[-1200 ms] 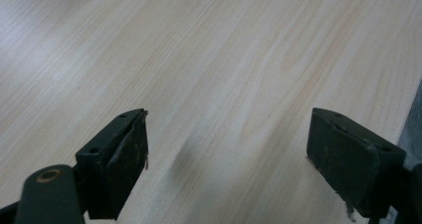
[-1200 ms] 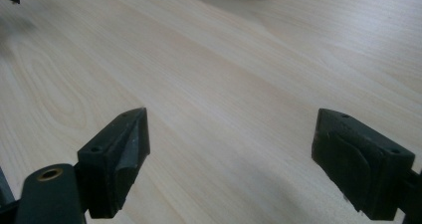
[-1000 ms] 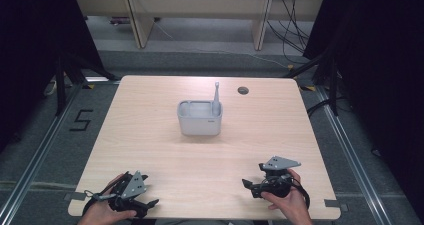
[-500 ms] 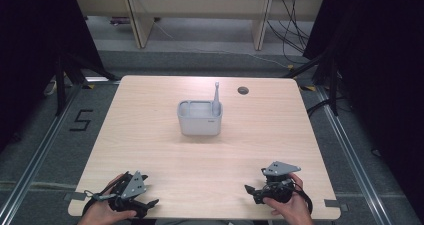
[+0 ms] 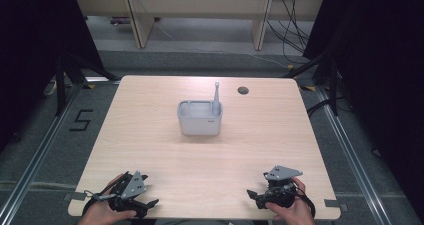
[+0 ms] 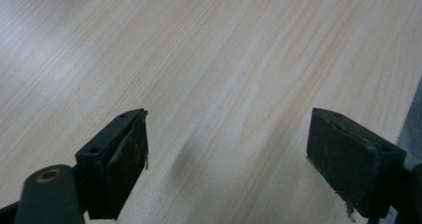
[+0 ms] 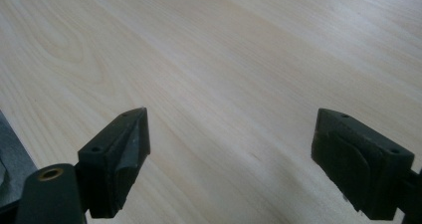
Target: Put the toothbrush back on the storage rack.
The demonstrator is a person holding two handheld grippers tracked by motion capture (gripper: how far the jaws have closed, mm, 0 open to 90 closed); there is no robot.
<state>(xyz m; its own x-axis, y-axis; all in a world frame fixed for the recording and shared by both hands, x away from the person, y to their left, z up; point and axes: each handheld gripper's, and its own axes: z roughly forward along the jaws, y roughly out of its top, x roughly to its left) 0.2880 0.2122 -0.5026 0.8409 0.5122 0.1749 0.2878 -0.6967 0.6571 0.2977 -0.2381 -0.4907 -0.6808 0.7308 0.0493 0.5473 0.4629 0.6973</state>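
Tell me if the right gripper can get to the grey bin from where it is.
Probably yes. The right gripper sits open at the table's near edge, and bare table lies between it and the bin; nothing blocks the path.

The right gripper (image 5: 256,197) has drawn back toward the person and sunk lower, now sitting close to the near edge of the worktop (image 5: 210,155). A second ago it was held a little farther forward and higher above the wood.

black gripper (image 5: 255,197) bodies, grey plates, seemingly scuffed pads (image 6: 130,149)
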